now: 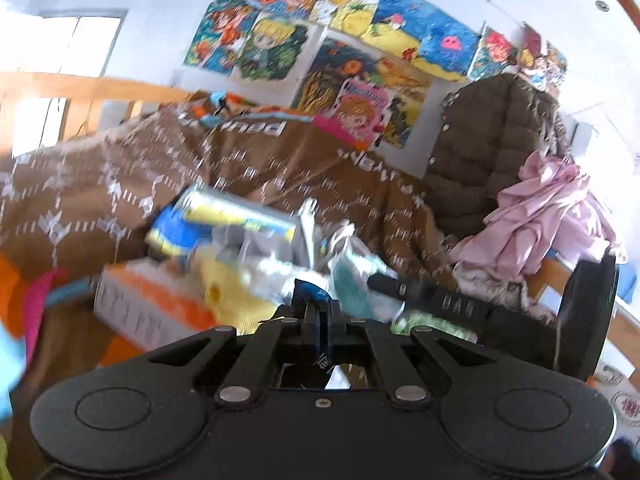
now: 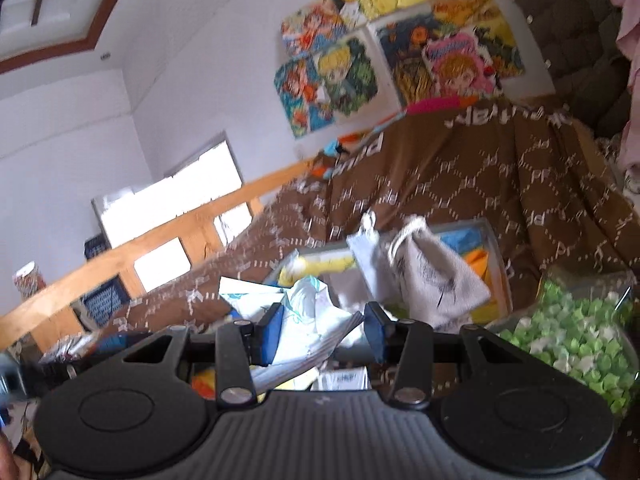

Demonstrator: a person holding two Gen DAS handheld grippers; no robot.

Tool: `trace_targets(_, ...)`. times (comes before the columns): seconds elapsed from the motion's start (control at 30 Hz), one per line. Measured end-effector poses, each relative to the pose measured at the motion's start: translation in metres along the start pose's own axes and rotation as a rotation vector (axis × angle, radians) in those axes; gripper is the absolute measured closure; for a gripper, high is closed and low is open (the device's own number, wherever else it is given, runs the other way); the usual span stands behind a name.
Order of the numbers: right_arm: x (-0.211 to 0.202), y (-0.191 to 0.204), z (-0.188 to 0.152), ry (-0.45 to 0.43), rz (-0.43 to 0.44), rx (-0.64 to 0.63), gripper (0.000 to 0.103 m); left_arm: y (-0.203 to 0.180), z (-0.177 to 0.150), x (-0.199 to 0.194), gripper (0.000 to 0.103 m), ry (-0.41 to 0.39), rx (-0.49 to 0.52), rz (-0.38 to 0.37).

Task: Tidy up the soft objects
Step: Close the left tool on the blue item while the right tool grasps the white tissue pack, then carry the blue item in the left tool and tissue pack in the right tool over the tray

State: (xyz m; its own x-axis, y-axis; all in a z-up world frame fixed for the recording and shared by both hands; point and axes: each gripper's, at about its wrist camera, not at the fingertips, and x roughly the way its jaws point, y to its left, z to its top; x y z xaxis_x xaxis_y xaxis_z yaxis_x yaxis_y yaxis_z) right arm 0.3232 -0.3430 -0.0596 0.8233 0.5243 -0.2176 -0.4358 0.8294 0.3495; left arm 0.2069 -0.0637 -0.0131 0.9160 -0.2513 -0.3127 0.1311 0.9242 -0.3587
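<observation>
My left gripper is shut, its fingers pressed together with nothing clearly held between them. Ahead of it a clear storage box lies on a brown patterned blanket, with yellow, white and teal soft items piled in front. My right gripper is open, its blue pads either side of a white printed cloth. Beyond it a grey drawstring pouch hangs over the clear box, which holds yellow and orange items. The other gripper's black body shows at right in the left wrist view.
A brown quilted jacket and pink cloth pile up at the right. A clear container of green paper stars sits at the right. A white and orange carton lies at the left. A wooden rail and posters stand behind.
</observation>
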Motion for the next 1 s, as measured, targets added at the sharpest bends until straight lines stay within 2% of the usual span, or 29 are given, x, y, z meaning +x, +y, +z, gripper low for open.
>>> trace_targets(0.17, 0.016, -0.007, 0.006, -0.059, -0.061, 0.029, 0.055, -0.002, 0.041, 0.009, 0.101, -0.027, 0.013, -0.020)
trace_targets(0.27, 0.026, -0.009, 0.014, -0.095, -0.063, 0.050, 0.055, 0.000, 0.069, 0.024, 0.101, -0.059, 0.041, -0.012)
trace_targets(0.37, 0.045, -0.013, 0.024, -0.135, -0.075, 0.059, 0.055, 0.003, 0.093, 0.050, 0.101, -0.081, 0.085, 0.012)
trace_targets(0.53, 0.084, -0.018, 0.035, -0.160, -0.054, 0.067, 0.055, 0.017, 0.117, 0.104, 0.101, -0.074, 0.110, 0.073)
trace_targets(0.83, 0.146, -0.030, 0.028, -0.020, -0.040, 0.044, 0.055, 0.043, 0.126, 0.194, 0.101, -0.033, 0.150, 0.145)
trace_targets(1.0, 0.163, -0.047, 0.020, 0.030, -0.039, 0.093, 0.055, 0.066, 0.120, 0.231, 0.101, -0.012, 0.058, 0.201)
